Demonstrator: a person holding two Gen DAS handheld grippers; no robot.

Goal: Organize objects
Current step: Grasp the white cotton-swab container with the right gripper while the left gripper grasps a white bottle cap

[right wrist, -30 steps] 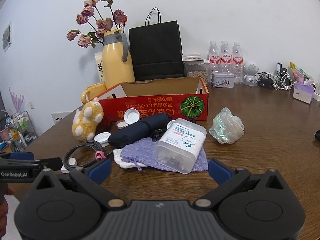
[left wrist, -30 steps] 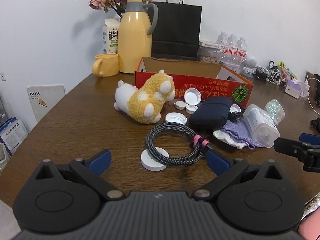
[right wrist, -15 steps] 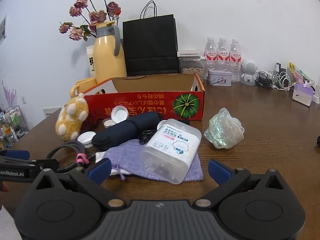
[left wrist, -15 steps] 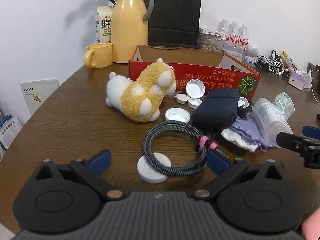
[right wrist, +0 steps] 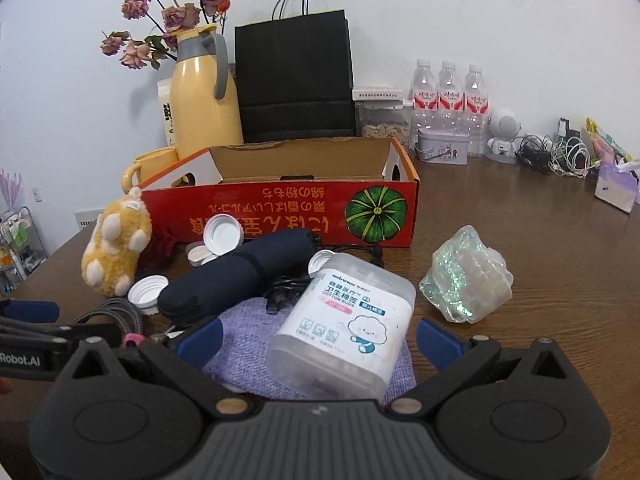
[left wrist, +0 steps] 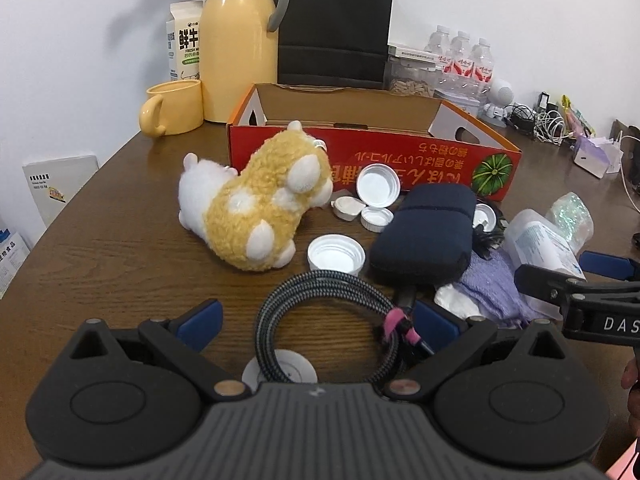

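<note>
Left gripper (left wrist: 318, 322) sits low at the bottom of its frame, jaws spread wide, blue pads on either side of the coiled braided cable (left wrist: 328, 312) lying on the wooden table (left wrist: 100, 248). The pads are not touching the cable. A white round puck (left wrist: 280, 370) peeks out under the coil's near edge.

Over in the right wrist view, the right gripper (right wrist: 318, 340) is open just as wide, straddling the clear cotton bud box (right wrist: 344, 328), which lies tilted on a purple knit pouch (right wrist: 248, 332). No contact with the box visible.

Middle of both frames: the red cardboard box (right wrist: 280, 216) stands open, with nothing visible inside from here. In front of it lie the yellow plush toy (left wrist: 260, 220), several white bottle caps (left wrist: 378, 188) and a dark navy case (left wrist: 426, 236). A crumpled iridescent wrapper (right wrist: 466, 280) rests right of centre in the right view, just beside the cotton bud box.

Upper left: yellow thermos (right wrist: 204, 96) and yellow mug (left wrist: 174, 108). A black paper bag (right wrist: 294, 76) stands behind the box, with 3 water bottles (right wrist: 450, 100) to its right.
</note>
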